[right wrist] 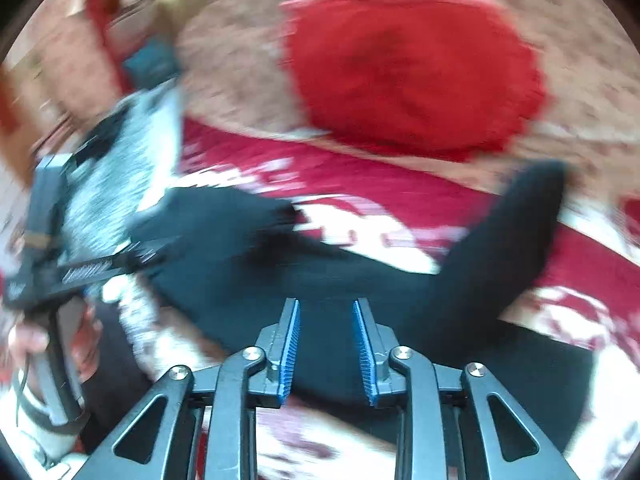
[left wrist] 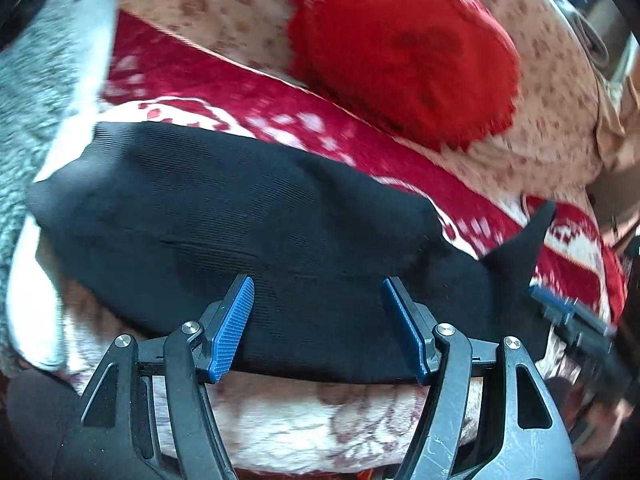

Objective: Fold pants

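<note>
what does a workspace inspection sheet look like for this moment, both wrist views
surface: red and white patterned blanket over a floral cover
job's things: black pants lying across the blanket, one end sticking up at the right
clutter: red round cushion; grey fleece at the left
grippers: left gripper open over the pants; right gripper open over the pants
cables: thin cord, blurred
surroundings: too blurred to tell

pants (left wrist: 208, 208): matt ribbed knit | fingers (left wrist: 234, 328): textured blue pads
</note>
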{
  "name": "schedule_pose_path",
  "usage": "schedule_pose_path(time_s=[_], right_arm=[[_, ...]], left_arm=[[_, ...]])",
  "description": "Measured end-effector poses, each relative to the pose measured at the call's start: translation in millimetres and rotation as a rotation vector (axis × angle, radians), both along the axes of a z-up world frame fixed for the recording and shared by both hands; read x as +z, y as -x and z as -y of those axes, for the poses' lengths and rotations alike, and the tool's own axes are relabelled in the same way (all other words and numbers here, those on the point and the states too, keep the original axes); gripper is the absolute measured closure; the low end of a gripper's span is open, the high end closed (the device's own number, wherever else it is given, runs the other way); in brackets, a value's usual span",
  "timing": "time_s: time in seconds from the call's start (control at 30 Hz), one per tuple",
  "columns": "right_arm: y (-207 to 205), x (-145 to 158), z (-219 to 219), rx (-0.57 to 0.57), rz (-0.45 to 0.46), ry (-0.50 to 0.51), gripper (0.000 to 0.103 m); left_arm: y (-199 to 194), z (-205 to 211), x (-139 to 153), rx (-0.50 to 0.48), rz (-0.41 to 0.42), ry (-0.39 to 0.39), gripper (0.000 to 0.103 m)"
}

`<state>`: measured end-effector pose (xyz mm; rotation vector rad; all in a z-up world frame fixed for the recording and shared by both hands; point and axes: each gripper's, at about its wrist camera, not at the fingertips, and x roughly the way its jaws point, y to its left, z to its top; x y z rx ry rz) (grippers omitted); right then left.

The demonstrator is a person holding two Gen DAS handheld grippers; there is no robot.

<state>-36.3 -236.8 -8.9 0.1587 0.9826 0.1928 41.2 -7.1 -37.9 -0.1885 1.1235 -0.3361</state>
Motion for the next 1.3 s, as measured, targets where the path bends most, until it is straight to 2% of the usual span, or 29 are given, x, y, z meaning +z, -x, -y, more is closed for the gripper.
schedule_pose_path(time_s=[0.17, 0.4, 0.43, 0.47, 0.67, 0.73, 0.87, 1.0, 1.17, 1.3], right_arm=[[-16.9, -14.1, 66.7, -0.163, -0.08, 0.05, 0.075], [-40.7, -33.5, 92.9, -0.205, -0.144, 0.075, 0.075], [-42.1, -35.3, 96.7, -0.215, -0.145, 0.069, 0.071], [-41.6, -37.0, 101.9, -0.232, -0.145, 0.066, 0.063], [-53.1, -49.4, 133.6, -0.316, -0.135, -0.04, 0.057], [-61.7, -59.5, 143.4, -0.345, -0.156, -0.111, 0.056], [-68.4, -64.8, 148.1, -0.366, -0.117, -0.185, 0.055], [-68.1, -63.4, 152.9, -0.368, -0.116, -0.205, 0.055], [-52.9, -55.6, 156.9, -0.365, -0.125, -0.302, 0.055], [-55.5, -59.4, 145.5, -0.339, -0.147, -0.281, 0.055]], left_arm=[[0.1, 31.9, -7.4, -0.047, -0.006, -0.034, 0.036], [-0.7, 59.9, -14.3, -0.094, 0.008, -0.097, 0.036], [-0.8, 63.4, -14.0, -0.099, 0.013, -0.098, 0.036], [-0.6, 65.9, -13.3, -0.1, 0.015, -0.092, 0.036], [2.8, 91.8, -3.5, -0.144, 0.035, -0.019, 0.036], [6.5, 102.9, -0.7, -0.187, 0.037, 0.003, 0.029], [10.0, 128.9, -8.3, -0.264, -0.023, 0.049, 0.029], [14.8, 142.2, -8.9, -0.287, -0.01, 0.031, 0.029], [20.1, 147.7, -14.5, -0.322, -0.009, 0.01, 0.029], [20.7, 151.2, -17.6, -0.32, -0.009, 0.001, 0.029]])
